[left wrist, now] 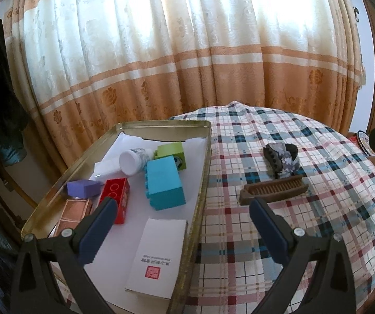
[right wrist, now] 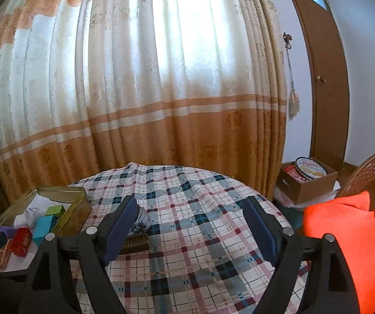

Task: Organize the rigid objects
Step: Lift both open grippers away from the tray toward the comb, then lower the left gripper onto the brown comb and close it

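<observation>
Both our left tongs (left wrist: 182, 209) and right tongs (right wrist: 191, 210) gape wide, holding nothing. We cannot read the flat white box's (left wrist: 158, 255) print. Our brown wooden comb (left wrist: 273, 189) lies on the plaid-clothed desk (left wrist: 305, 235), just beyond the left tongs' right tip, beside the gold tin tray (left wrist: 203, 183).

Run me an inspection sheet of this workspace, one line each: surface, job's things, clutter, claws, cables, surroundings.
Surface: plaid tablecloth over the table.
Job's things: gold tin tray holding blue block, green block, red block, purple box, white bottle lying on its side, white carton. Outside it, on the cloth: wooden comb, hair clip.
Clutter: nothing seen.
Claws: left claw open, empty; right claw open, empty.
Cables: nothing seen.
Surroundings: curtain, door, cardboard box, orange cloth.
</observation>
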Available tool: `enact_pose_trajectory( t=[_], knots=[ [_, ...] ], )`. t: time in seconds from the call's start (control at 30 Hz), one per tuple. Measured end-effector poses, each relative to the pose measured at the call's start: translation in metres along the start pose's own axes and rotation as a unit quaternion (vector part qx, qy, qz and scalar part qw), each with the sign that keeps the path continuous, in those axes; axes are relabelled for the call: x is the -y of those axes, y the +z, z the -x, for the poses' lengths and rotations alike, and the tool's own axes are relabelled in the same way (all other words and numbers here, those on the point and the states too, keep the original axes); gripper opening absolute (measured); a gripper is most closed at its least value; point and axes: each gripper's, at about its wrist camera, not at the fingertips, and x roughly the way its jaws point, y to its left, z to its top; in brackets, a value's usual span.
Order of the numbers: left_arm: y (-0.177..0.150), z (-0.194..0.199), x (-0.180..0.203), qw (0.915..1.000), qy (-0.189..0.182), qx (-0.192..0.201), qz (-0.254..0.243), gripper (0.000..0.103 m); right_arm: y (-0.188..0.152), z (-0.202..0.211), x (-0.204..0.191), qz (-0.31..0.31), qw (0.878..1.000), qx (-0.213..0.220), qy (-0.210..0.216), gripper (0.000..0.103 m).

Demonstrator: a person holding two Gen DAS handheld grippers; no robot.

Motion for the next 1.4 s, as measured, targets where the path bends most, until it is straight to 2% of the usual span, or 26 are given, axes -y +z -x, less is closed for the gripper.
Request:
enact_pose_trajectory(
  t=[0.27, 0.37, 0.5, 0.73, 0.93, 1.17, 1.2, 1.27, 1.33, 1.4],
  knots=[
    [-0.001, 0.011, 0.011, 0.9991, 0.008, 0.028, -0.030, 0.102, 0.000, 0.005, 0.002, -0.002, 0.999, 0.008, -0.037, 0.092],
    [-0.002, 0.009, 0.013, 0.9992, 0.003, 0.018, -0.035, 0.102, 0.000, 0.005, 0.005, -0.008, 0.999, 0.006, -0.038, 0.092],
    [-0.006, -0.003, 0.017, 0.9987, -0.008, -0.031, -0.039, 0.102, 0.000, 0.004, 0.009, -0.016, 0.999, 0.004, -0.038, 0.092],
    [-0.007, 0.000, 0.020, 0.9985, -0.017, -0.030, -0.043, 0.102, 0.000, 0.002, 0.014, -0.030, 0.999, 0.000, -0.035, 0.092],
    [0.000, 0.000, 0.030, 0.9955, -0.050, -0.029, -0.075, 0.102, 0.000, -0.002, 0.020, -0.040, 0.999, -0.013, -0.021, 0.092],
    [0.011, -0.014, 0.067, 0.9821, -0.090, -0.043, -0.160, 0.102, 0.001, -0.017, 0.033, -0.044, 0.997, -0.055, -0.021, 0.092],
    [0.013, -0.018, 0.075, 0.9777, -0.102, -0.047, -0.177, 0.102, 0.001, -0.018, 0.034, -0.042, 0.997, -0.057, -0.023, 0.092],
    [0.015, -0.026, 0.088, 0.9709, -0.101, -0.051, -0.211, 0.102, 0.002, -0.021, 0.039, -0.036, 0.997, -0.061, -0.028, 0.092],
    [0.018, -0.035, 0.097, 0.9658, -0.104, -0.061, -0.229, 0.102, 0.002, -0.025, 0.046, -0.047, 0.996, -0.070, -0.026, 0.092],
    [0.023, -0.046, 0.101, 0.9631, -0.124, -0.083, -0.224, 0.098, 0.001, -0.027, 0.051, -0.060, 0.995, -0.075, -0.024, 0.092]
  ],
)
